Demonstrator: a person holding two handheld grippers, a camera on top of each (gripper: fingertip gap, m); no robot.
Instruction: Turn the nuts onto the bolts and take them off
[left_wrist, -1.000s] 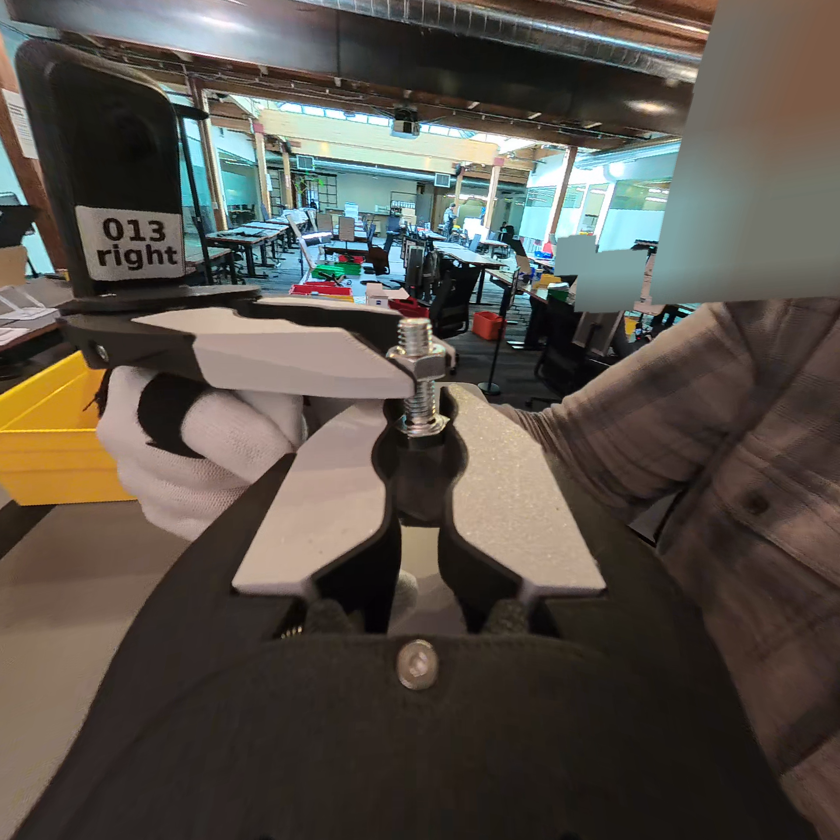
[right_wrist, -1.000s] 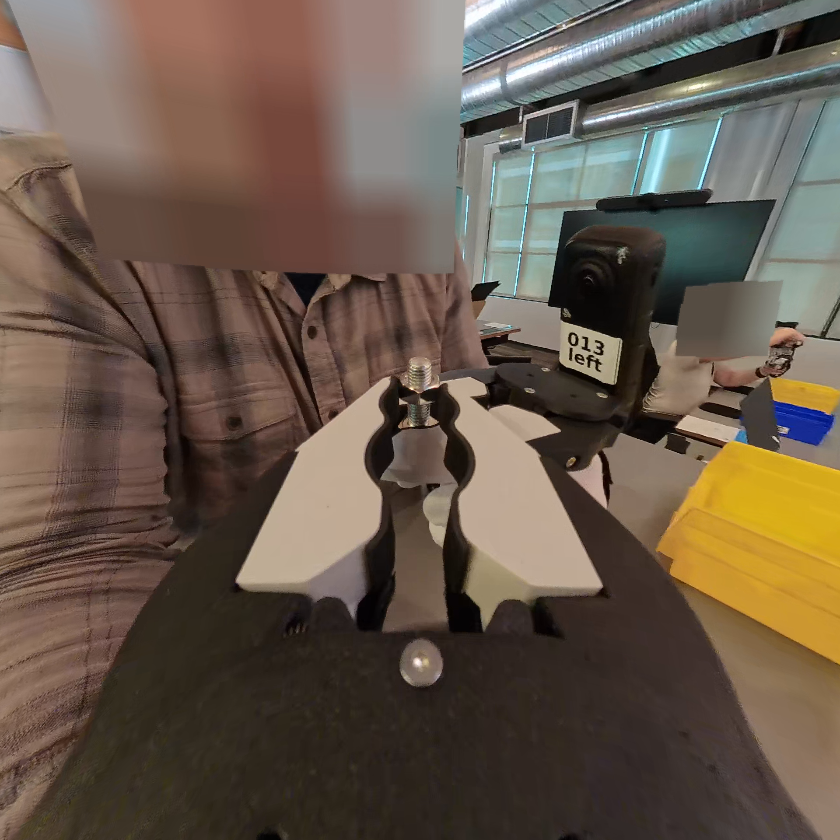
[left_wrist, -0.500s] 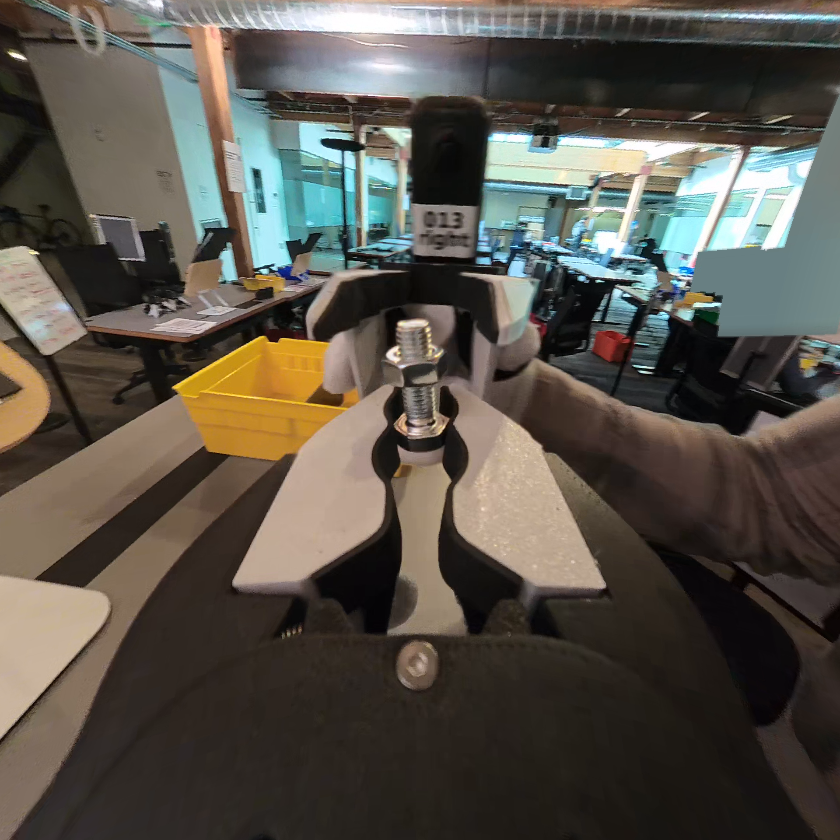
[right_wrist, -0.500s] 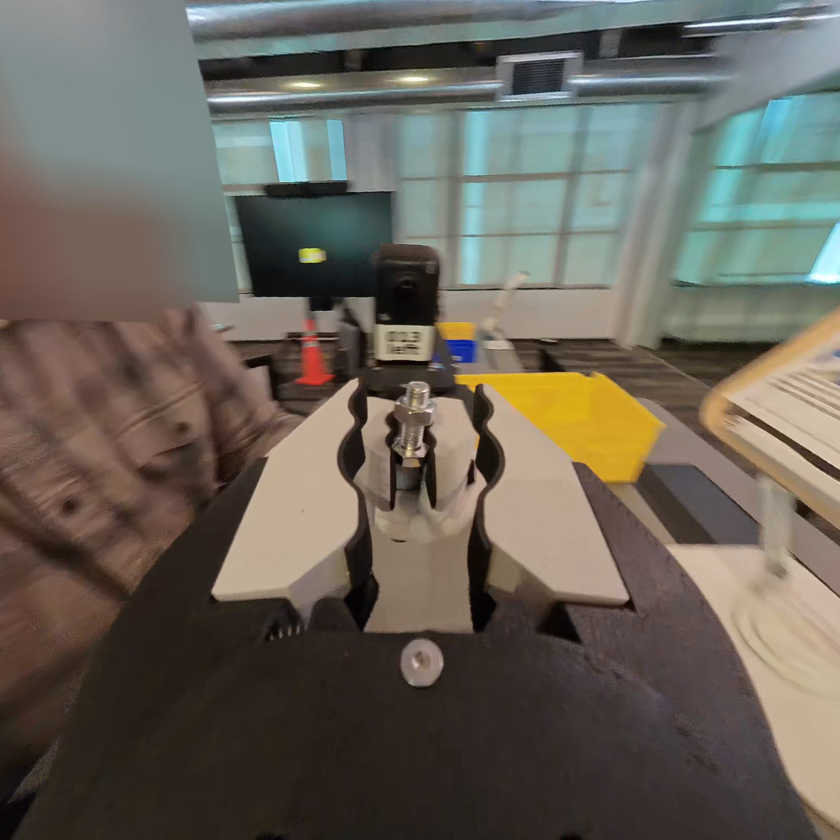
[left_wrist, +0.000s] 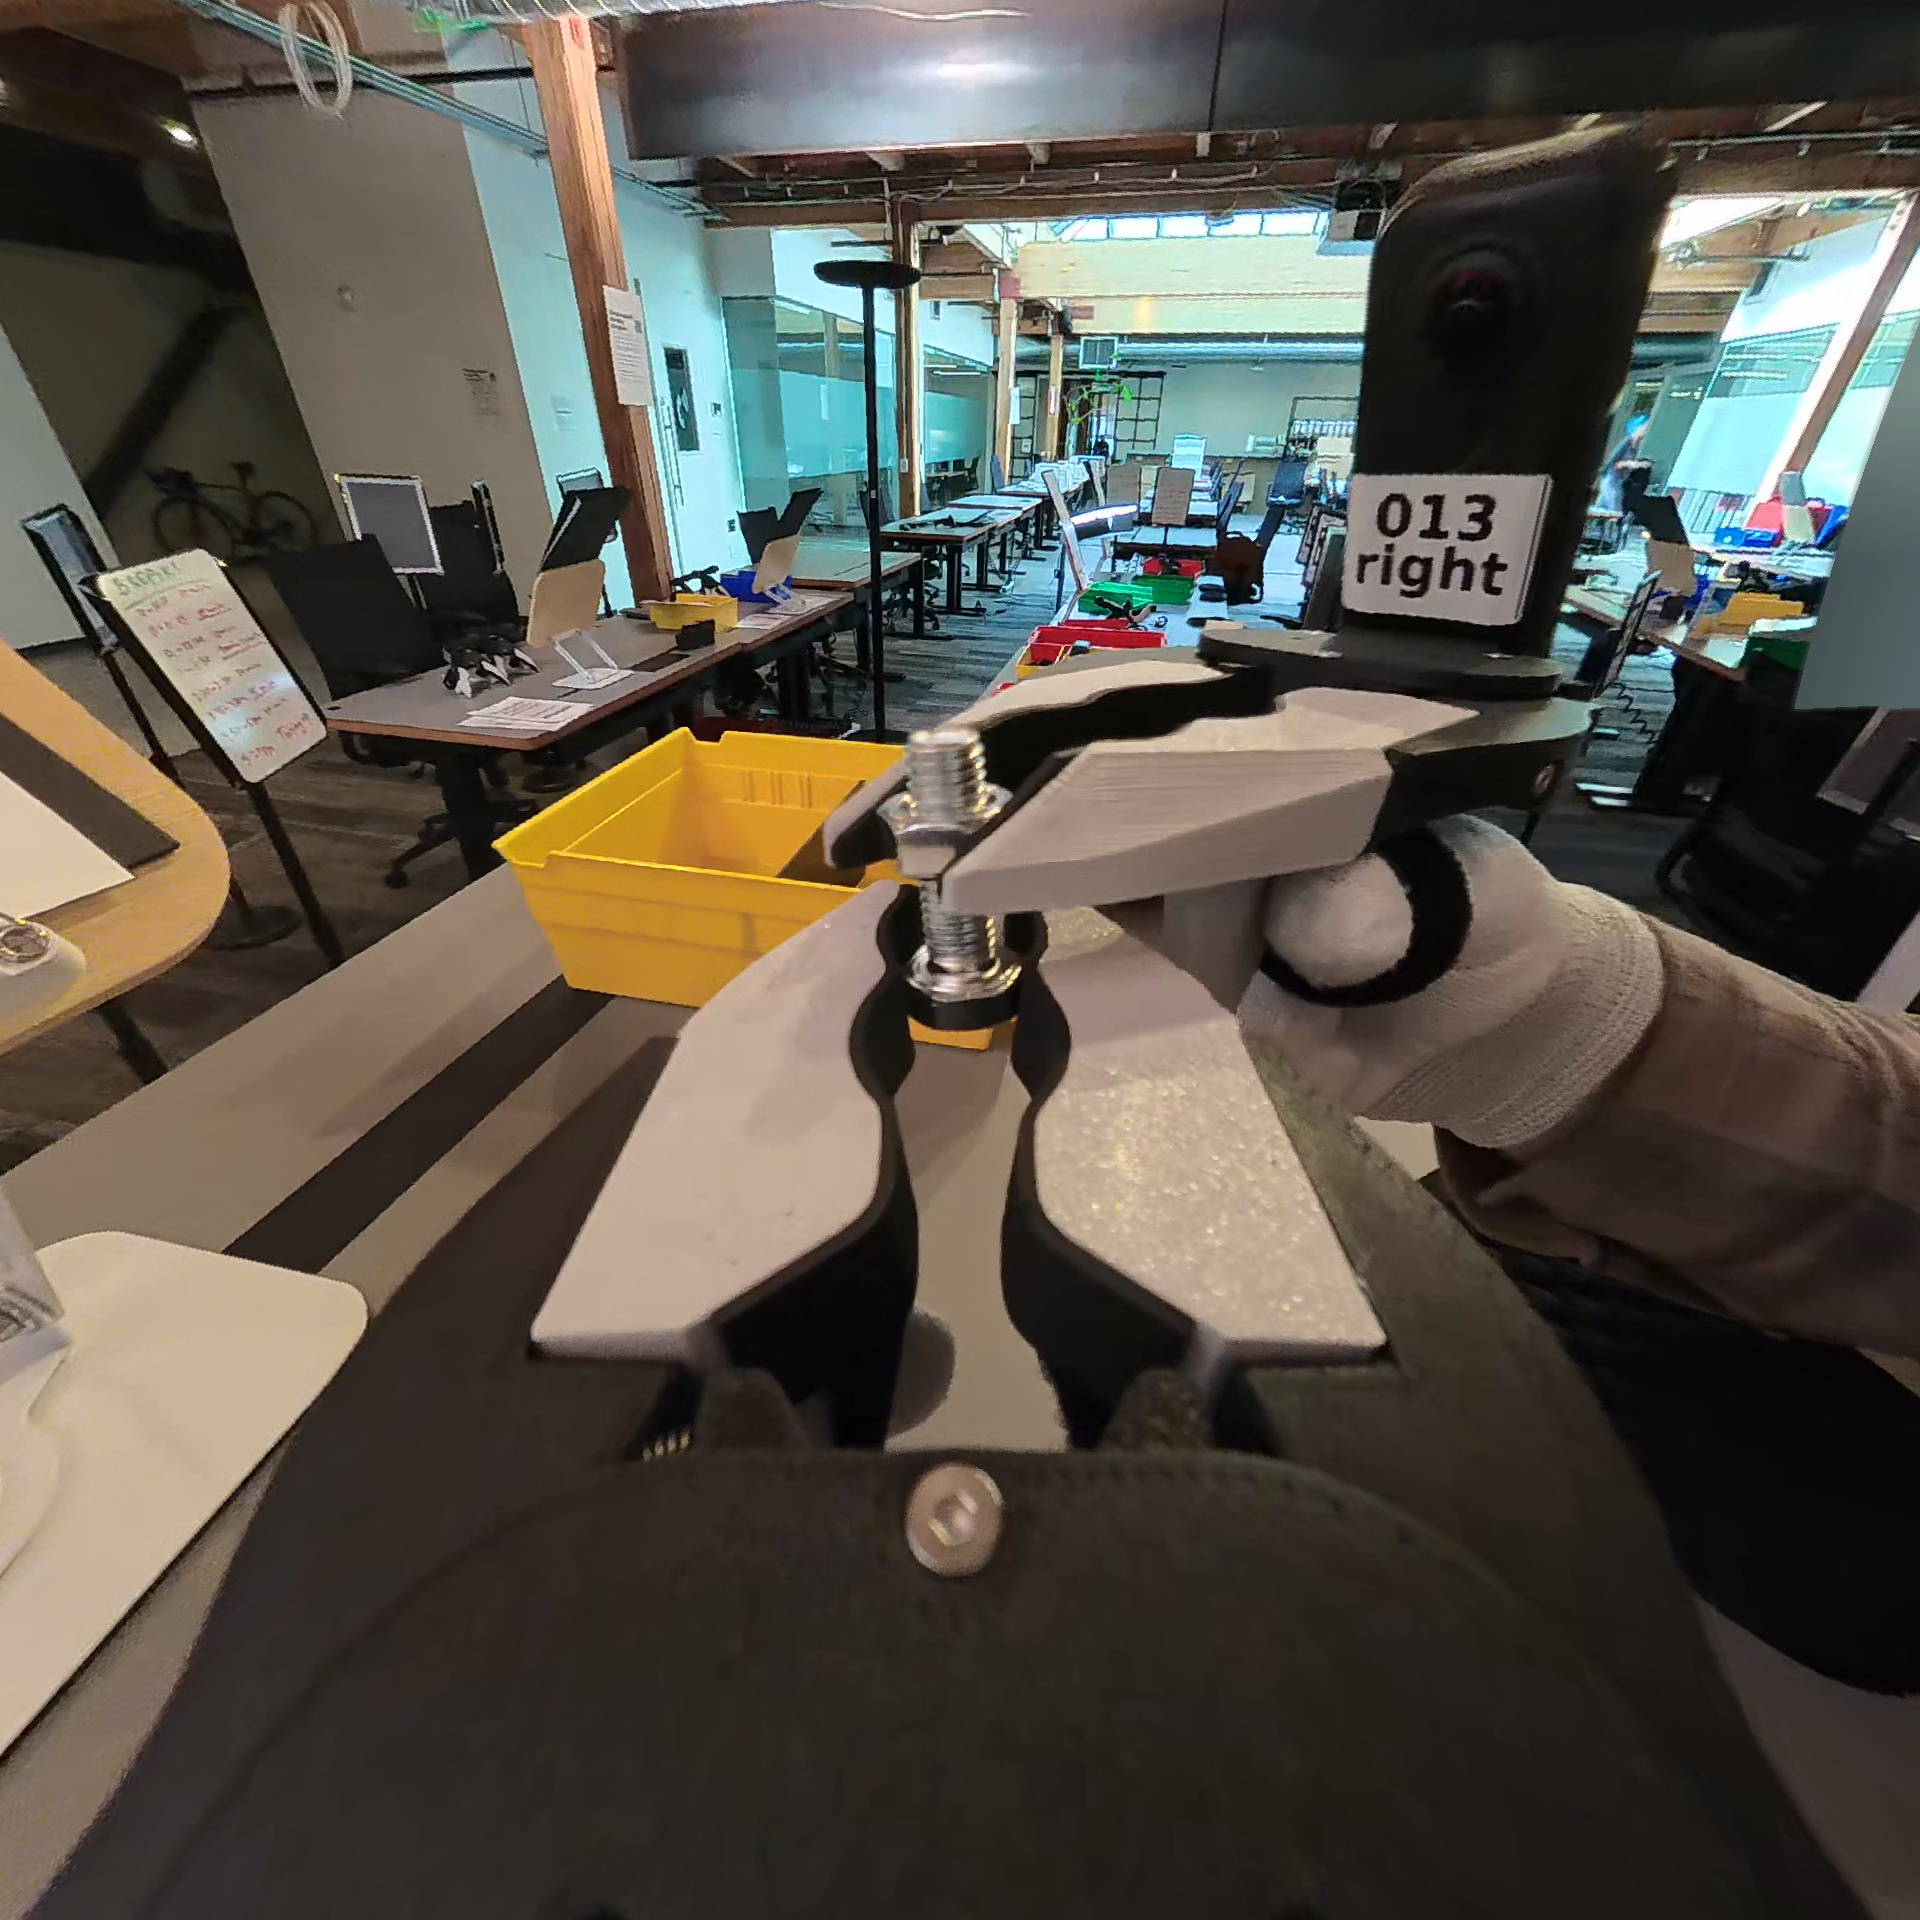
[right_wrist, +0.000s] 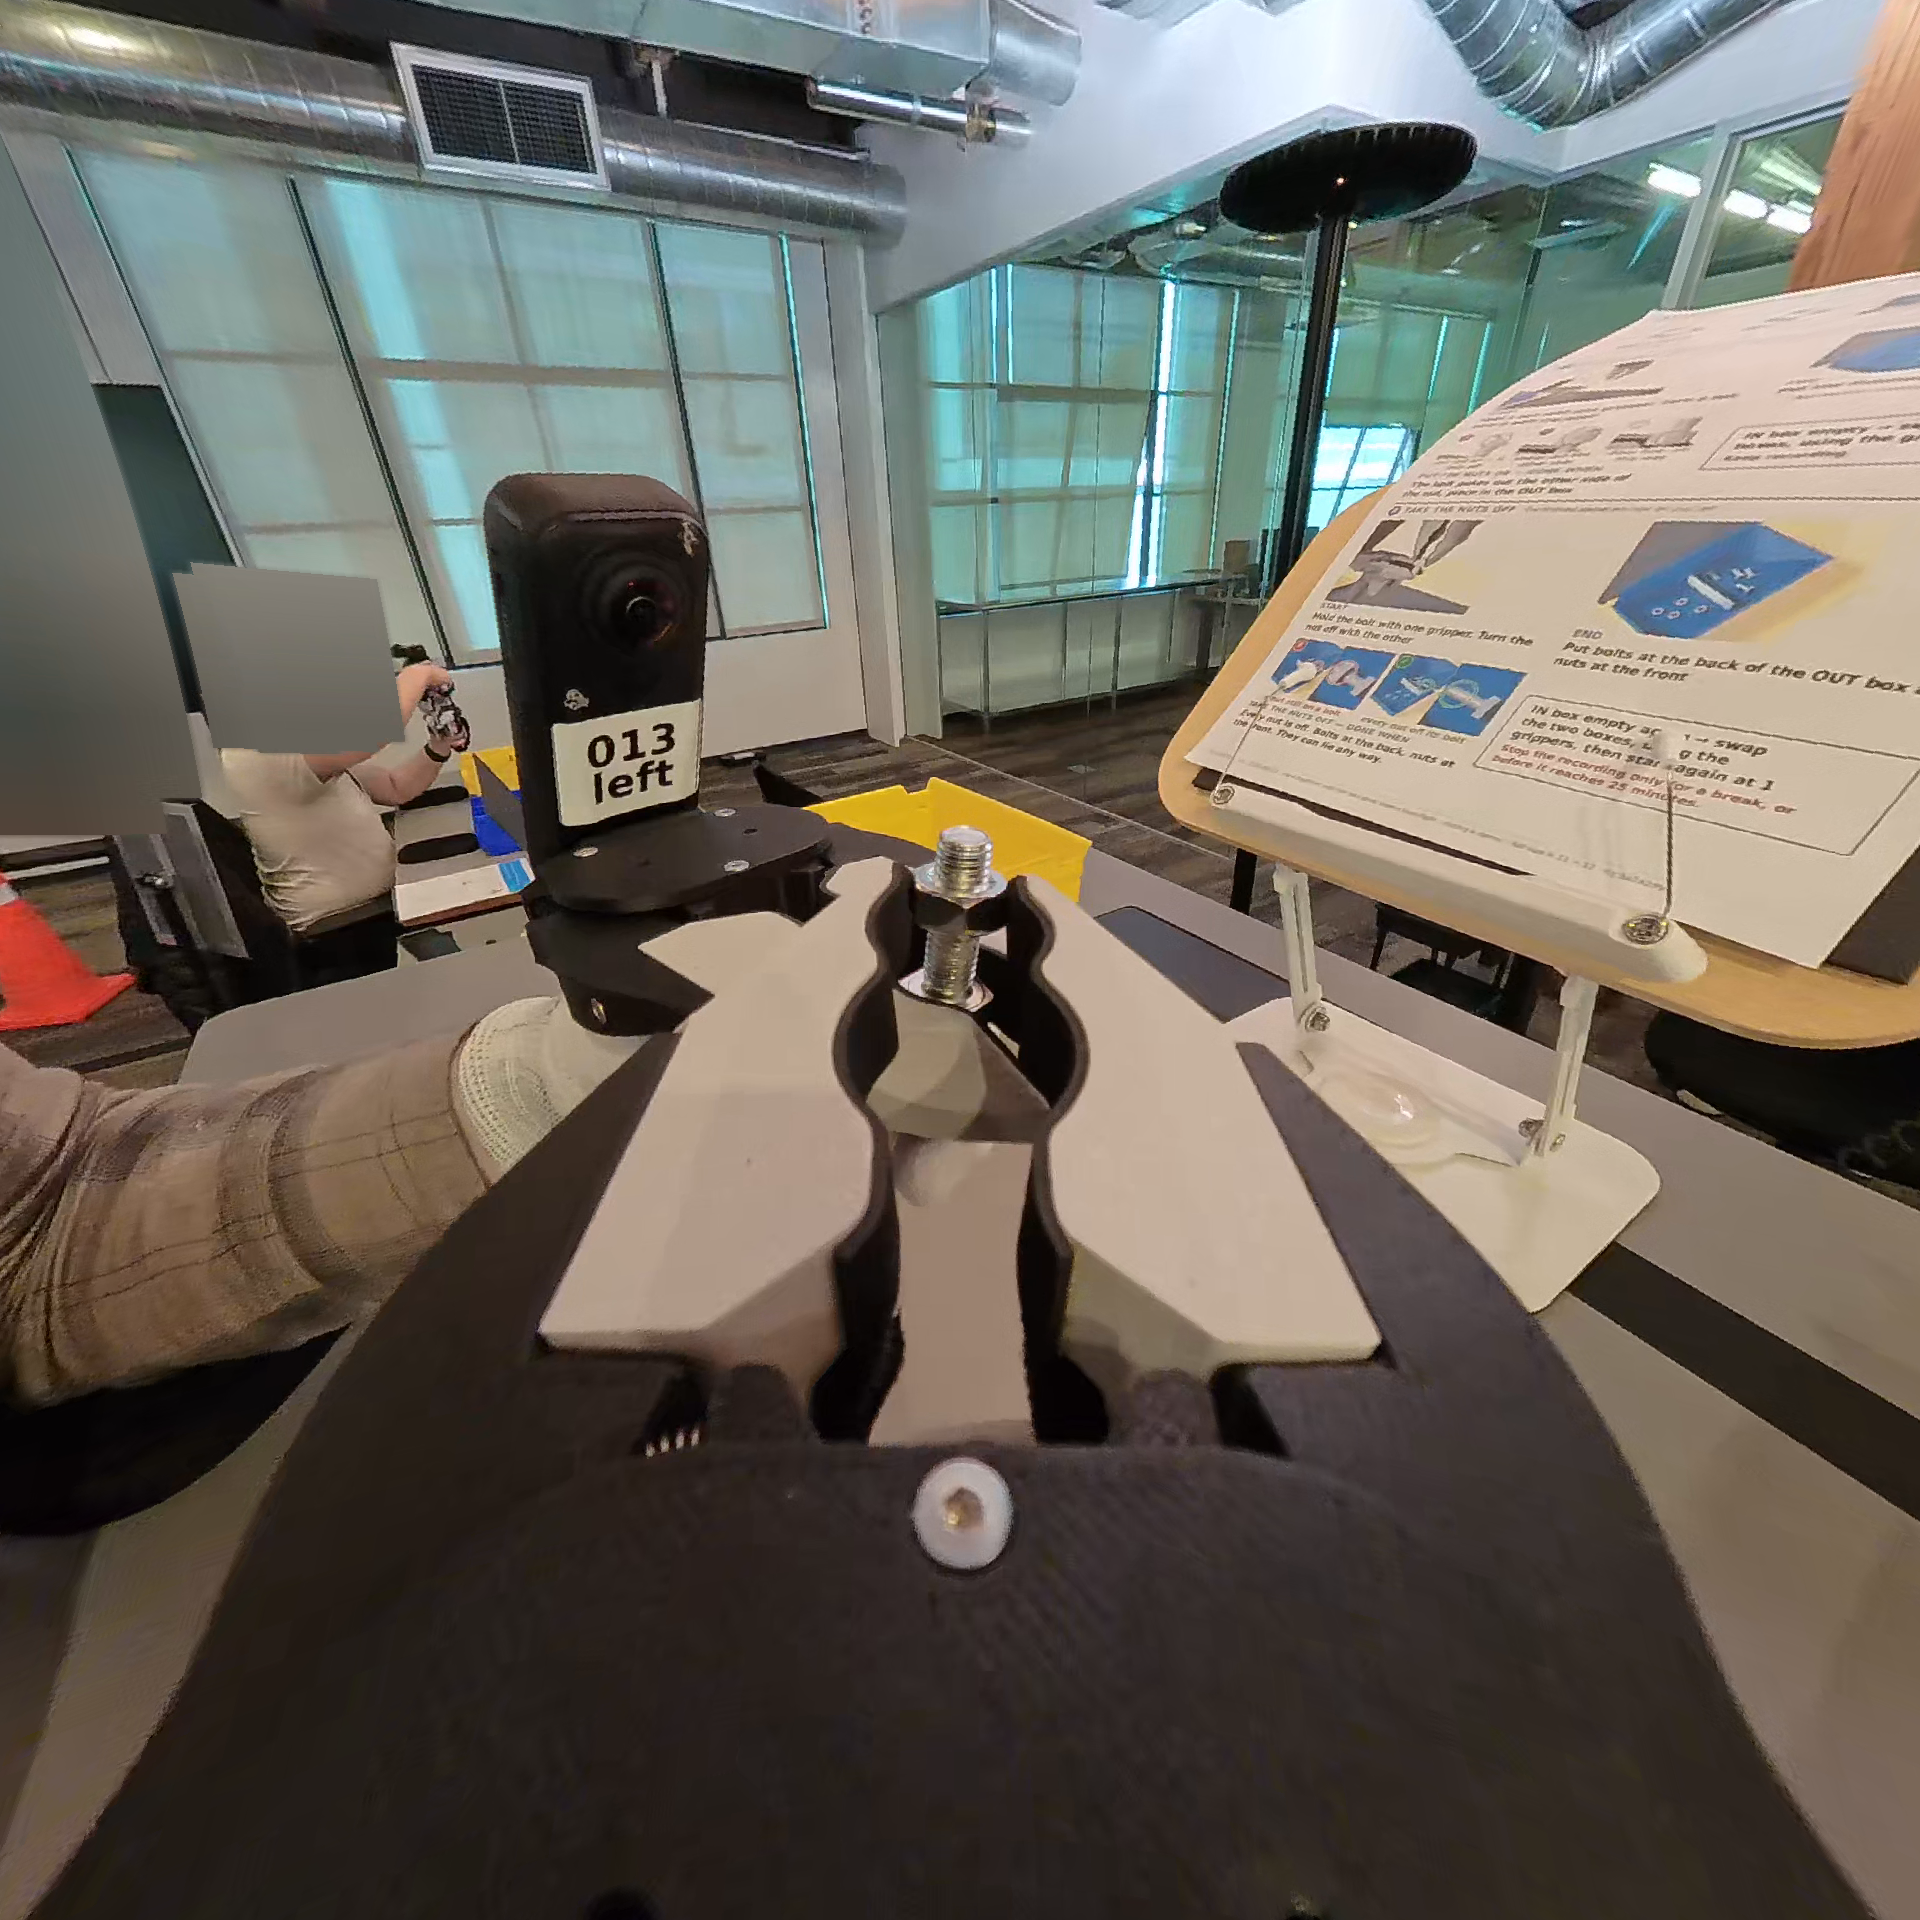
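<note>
Between both tongs, a threaded silver bolt (left_wrist: 943, 862) stands upright.

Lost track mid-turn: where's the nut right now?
The nut sits partway down the bolt, pinched in the right claw, above the left claw gripping the bolt's head, before the yellow bin.

Open-plan office workspace: rows of desks (left_wrist: 940, 525), office chairs (left_wrist: 353, 623), whiteboard (left_wrist: 213, 665), exposed ducts (right_wrist: 665, 156).

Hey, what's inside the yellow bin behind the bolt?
The yellow bin shows bare yellow walls and a dark divider. The bolt and right tongs cover its right side.
</note>
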